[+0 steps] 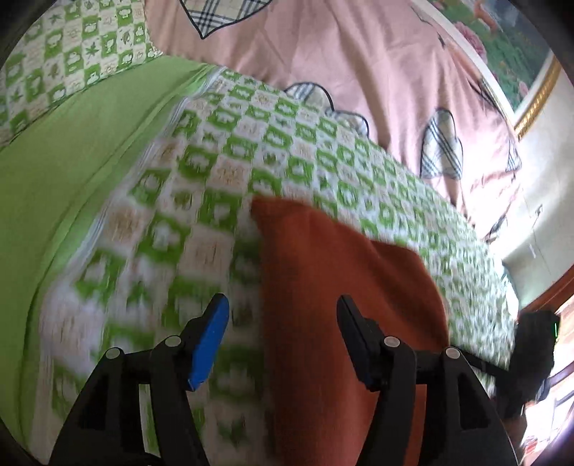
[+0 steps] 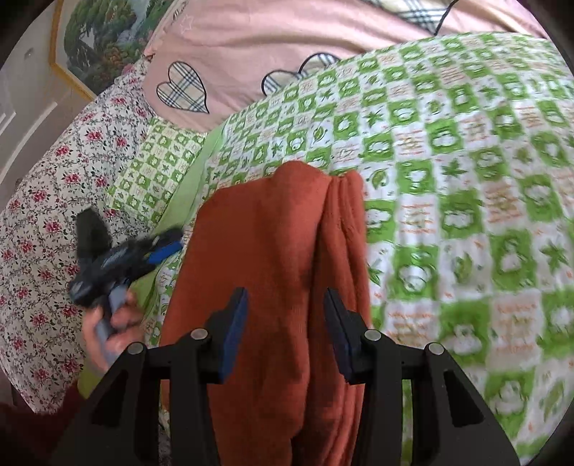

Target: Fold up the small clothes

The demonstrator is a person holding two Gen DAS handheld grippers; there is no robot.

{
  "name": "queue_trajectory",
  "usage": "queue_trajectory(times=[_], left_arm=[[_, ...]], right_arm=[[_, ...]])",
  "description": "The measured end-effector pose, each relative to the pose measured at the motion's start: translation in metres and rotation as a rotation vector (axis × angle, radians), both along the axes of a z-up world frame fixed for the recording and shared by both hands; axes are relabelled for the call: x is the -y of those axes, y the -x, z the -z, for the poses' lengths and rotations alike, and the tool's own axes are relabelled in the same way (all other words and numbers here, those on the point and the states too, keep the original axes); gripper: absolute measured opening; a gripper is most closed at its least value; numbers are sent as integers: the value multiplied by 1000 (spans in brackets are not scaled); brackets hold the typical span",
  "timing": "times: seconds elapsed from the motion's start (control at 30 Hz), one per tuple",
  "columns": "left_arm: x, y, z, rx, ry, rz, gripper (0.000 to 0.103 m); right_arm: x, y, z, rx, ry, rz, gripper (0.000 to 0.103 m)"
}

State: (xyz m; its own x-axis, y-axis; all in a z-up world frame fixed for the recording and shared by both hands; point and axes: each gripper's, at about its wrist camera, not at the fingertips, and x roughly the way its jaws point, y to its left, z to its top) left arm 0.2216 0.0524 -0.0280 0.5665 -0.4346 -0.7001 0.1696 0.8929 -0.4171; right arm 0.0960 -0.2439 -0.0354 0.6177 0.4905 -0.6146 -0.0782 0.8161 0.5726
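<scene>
A rust-orange garment [image 2: 272, 258] lies on a bed spread with a green-and-white checked cover [image 2: 466, 172]. It is folded lengthwise, with a rolled ridge of cloth running down its right part in the right wrist view, and its far end reaches toward the pink quilt [image 2: 251, 39] with plaid hearts that lies along the head of the bed.

The right gripper [image 2: 286, 331] hangs over the near part of the garment with its fingers spread wide and nothing between them; the orange cloth fills the whole gap below and runs on past both fingertips. Whether the tips touch the cloth cannot be told.

The left gripper [image 1: 283, 340] is also spread open and holds nothing. In its own view the garment [image 1: 340, 286] lies under its right finger [image 1: 353, 329] and under most of the gap, while its left finger [image 1: 211, 340], with the blue pad, stands over the bare checked cover [image 1: 251, 150] just beside the garment's left edge. The right wrist view shows this same left gripper [image 2: 158, 251] from the side, blurred, at the left edge of the garment, with the person's hand [image 2: 107, 329] around its handle, near a plain green sheet [image 1: 71, 172] and a floral pillow [image 2: 46, 222].

A framed landscape painting [image 2: 104, 32] hangs on the wall beyond the bed.
</scene>
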Motion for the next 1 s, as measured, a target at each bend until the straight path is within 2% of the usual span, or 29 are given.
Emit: queue_trajectory(times=[0.07, 0.1, 0.13, 0.17, 0.2, 0.27, 0.33, 0.4, 0.5, 0.63, 0.73, 0.83, 1.0], left_arm=[[4, 17, 5, -13, -19, 7, 65], [7, 24, 9, -23, -28, 17, 65], [9, 29, 13, -34, -34, 24, 65], [12, 34, 17, -48, -42, 28, 65], [13, 38, 19, -58, -43, 35, 65], [15, 48, 19, -66, -24, 49, 65], [20, 57, 21, -75, -2, 76, 67], [28, 64, 26, -93, 15, 103, 67], [39, 68, 39, -120, -7, 113, 68], [41, 69, 40, -118, -6, 114, 70], [38, 48, 32, -117, -5, 112, 71], [29, 4, 22, -109, 25, 87, 71], [20, -76, 28, -177, 175, 66, 68]], right_arm=[[-2, -15, 8, -34, -13, -10, 45], [-3, -21, 12, -44, -33, -19, 37], [-4, -27, 16, -62, -58, -39, 12], [-5, -29, 15, -69, -55, -41, 7], [-4, -25, 8, -46, -51, -40, 7], [2, -7, -20, 63, -70, -36, 6], [10, 14, -36, 118, -22, 3, 6], [17, 18, -25, 87, 8, 39, 6], [26, 10, 14, -16, 13, 79, 6], [22, 0, 33, -38, 25, 91, 6], [17, -3, 30, -35, 54, 92, 6], [16, -1, 30, -27, 62, 96, 6], [18, 0, 31, -15, 39, 109, 6]])
